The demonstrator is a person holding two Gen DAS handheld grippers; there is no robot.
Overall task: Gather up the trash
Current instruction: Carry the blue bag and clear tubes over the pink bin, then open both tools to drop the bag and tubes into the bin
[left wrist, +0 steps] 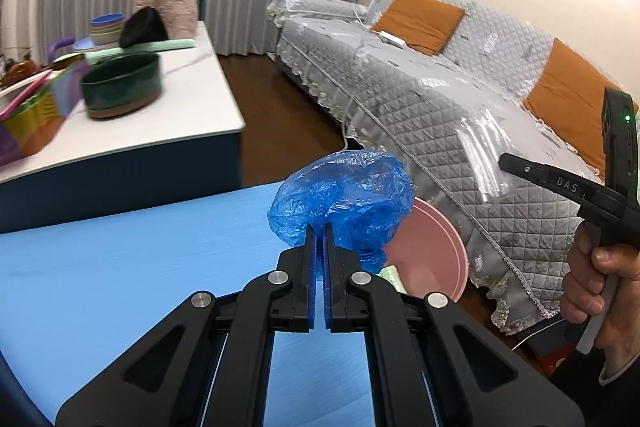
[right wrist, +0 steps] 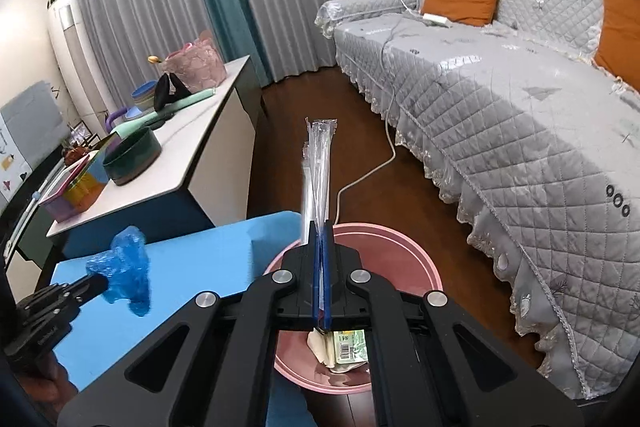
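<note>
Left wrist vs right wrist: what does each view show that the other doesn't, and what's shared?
Only the left wrist view: the person's right hand on its grip handle, beside the sofa.

Only the right wrist view: the clear plastic wrapper pinched in the right gripper, paper trash already in the basin, the white cable on the floor, and the standing air conditioner.

Both: the crumpled blue plastic bag in the left gripper, pink basin, blue mat, dark green bowl, grey quilted sofa.

Both wrist cams riding close behind their own fingers, angled down and forward over the blue table (left wrist: 120, 267) toward the sofa (right wrist: 500, 131), sharing the pink basin (right wrist: 392, 259) and white counter (left wrist: 192, 107).
</note>
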